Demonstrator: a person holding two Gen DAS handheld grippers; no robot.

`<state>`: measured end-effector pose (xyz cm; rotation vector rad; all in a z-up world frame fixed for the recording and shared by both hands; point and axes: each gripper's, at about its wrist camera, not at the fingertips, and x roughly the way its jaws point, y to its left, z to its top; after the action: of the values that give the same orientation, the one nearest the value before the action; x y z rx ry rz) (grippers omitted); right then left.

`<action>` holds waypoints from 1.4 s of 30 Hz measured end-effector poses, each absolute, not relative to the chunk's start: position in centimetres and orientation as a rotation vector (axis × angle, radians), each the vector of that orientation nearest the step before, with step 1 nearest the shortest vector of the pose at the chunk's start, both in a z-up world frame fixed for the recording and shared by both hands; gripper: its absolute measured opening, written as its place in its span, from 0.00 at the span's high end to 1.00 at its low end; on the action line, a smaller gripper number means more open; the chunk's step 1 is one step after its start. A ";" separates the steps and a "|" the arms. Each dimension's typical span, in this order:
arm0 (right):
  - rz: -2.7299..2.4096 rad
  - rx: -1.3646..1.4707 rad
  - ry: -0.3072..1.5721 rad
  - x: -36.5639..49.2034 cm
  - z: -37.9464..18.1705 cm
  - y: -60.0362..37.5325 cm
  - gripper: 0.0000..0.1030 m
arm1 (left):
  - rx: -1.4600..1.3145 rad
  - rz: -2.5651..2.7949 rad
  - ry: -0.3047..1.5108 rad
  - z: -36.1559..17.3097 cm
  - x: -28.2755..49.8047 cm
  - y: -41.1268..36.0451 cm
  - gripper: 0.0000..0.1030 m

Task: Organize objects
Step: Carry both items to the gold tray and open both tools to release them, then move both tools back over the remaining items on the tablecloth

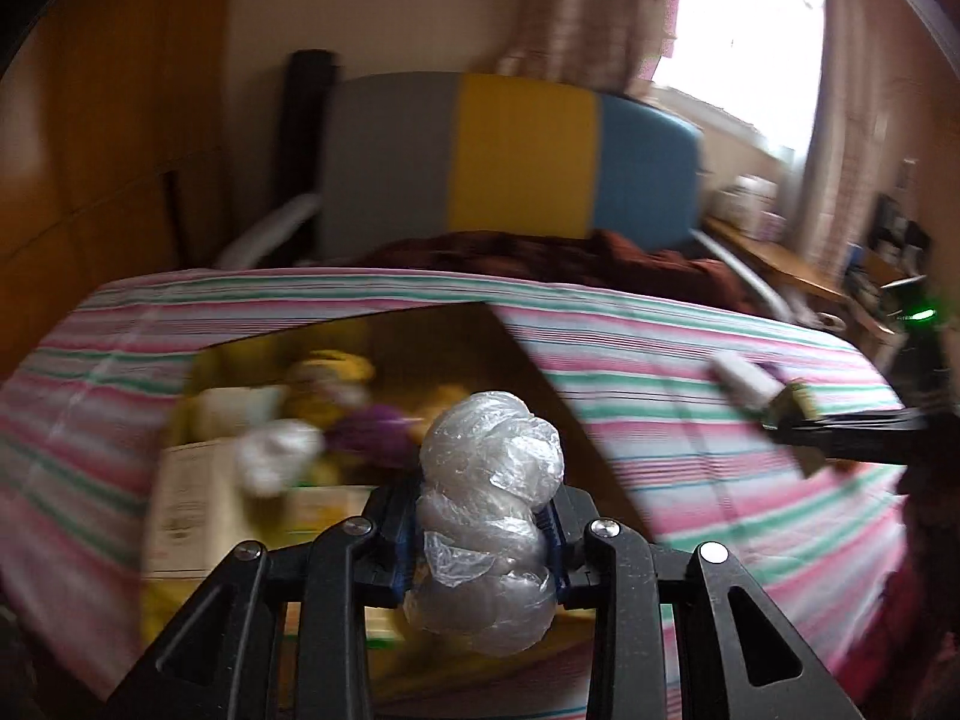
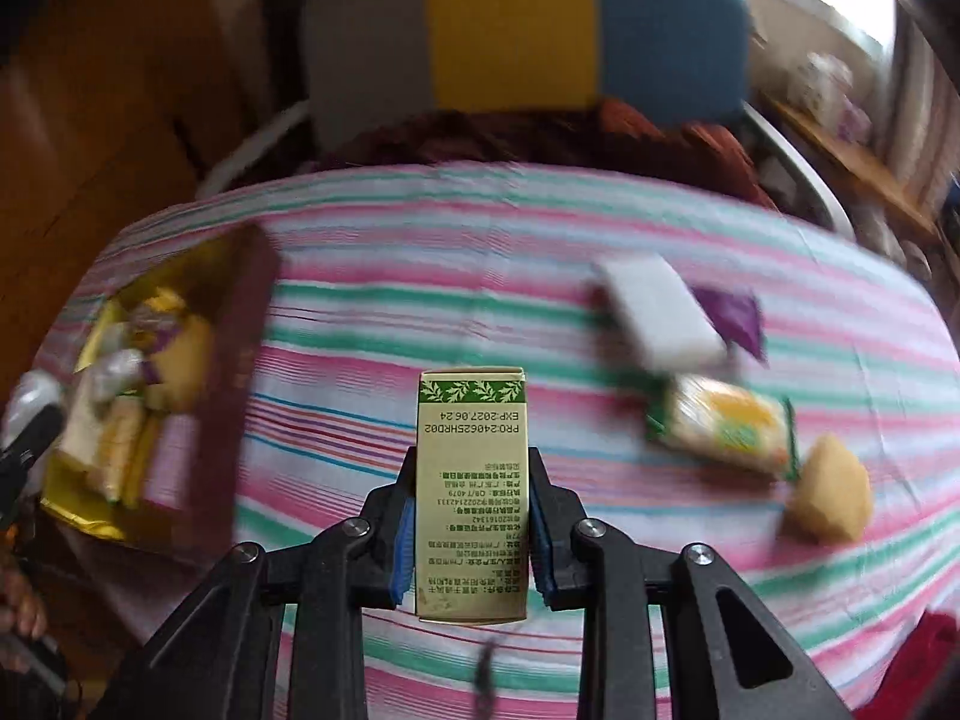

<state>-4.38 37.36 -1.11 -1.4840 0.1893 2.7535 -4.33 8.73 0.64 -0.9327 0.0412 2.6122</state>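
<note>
The left gripper (image 1: 487, 531) has its fingers (image 1: 396, 531) closed on a crumpled clear plastic bag (image 1: 489, 504), which bulges above and below the pads; just ahead of the fingertips and a little to their left lies an open brown box (image 1: 540, 372) with a gold lining, already holding a blurred jumble of yellow, purple and white packets; a pale printed carton (image 1: 186, 510) lies in it to the left of the fingers.

The right gripper (image 2: 472, 525) has its fingers (image 2: 403, 534) clamped on the long sides of a green-and-cream carton (image 2: 472, 480), held lengthwise so its leaf-patterned end points away past the fingertips; the printed text on its upper face reads upside down.

Ahead and right of those fingers, loose on the striped bedsheet (image 2: 420, 312), lie a white block (image 2: 657, 312), a purple wrapper (image 2: 735, 315) touching its right side, a green-edged snack packet (image 2: 729, 423) nearer the fingers, and a yellow lump (image 2: 831, 489) just beside that packet; the same brown box sits well to the left of the fingers.

Beyond the sheet's far edge are a dark red blanket (image 2: 540, 138) and a grey, yellow and blue headboard (image 2: 510, 30); a wooden wardrobe (image 1: 120, 120) stands to the left, and a curtained window (image 1: 750, 18) is at upper right.
</note>
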 end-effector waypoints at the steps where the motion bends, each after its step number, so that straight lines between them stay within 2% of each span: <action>1: 2.779 -1.487 0.180 -4.7 -0.7 36.2 0.71 | -0.936 2.631 0.041 0.5 -4.4 8.1 0.68; 12: 2.889 -1.642 0.198 -10.6 -0.9 26.2 0.71 | -1.027 2.674 -0.029 -1.7 -5.7 4.3 0.67; 17: 2.909 -1.643 0.283 -14.3 -0.6 24.3 0.71 | -1.050 2.656 -0.049 -2.3 -6.7 4.3 0.65; 19: 2.927 -1.626 0.369 -16.0 -0.2 24.1 0.64 | -1.043 2.664 -0.060 -2.1 -7.2 4.3 0.51; 20: 2.924 -1.622 0.410 -16.7 0.0 24.1 0.60 | -1.040 2.671 -0.070 -2.0 -7.5 4.3 0.47; 21: 2.918 -1.612 0.446 -17.3 0.3 24.2 0.46 | -1.037 2.678 -0.087 -1.9 -7.7 4.1 0.41; 22: 2.920 -1.603 0.466 -17.6 0.5 24.3 0.38 | -1.034 2.684 -0.109 -1.8 -7.9 3.9 0.35; 23: 2.926 -1.590 0.478 -17.9 0.6 24.2 0.36 | -1.030 2.683 -0.130 -1.7 -8.1 3.6 0.33; 28: 2.919 -1.592 0.490 -17.3 0.1 24.4 0.34 | -1.031 2.702 -0.155 -1.8 -8.0 2.6 0.30; 40: 2.931 -1.562 0.353 -11.6 -2.0 23.4 0.34 | -1.063 2.716 -0.134 -2.4 -6.0 2.6 0.29; 42: 2.943 -1.517 0.321 -10.4 -1.9 23.3 0.29 | -1.060 2.718 -0.126 -2.3 -5.6 2.7 0.28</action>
<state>-10.45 23.34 -1.94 -1.5167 0.3207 2.9430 -5.59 2.70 -2.33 -1.0603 -0.1260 2.7180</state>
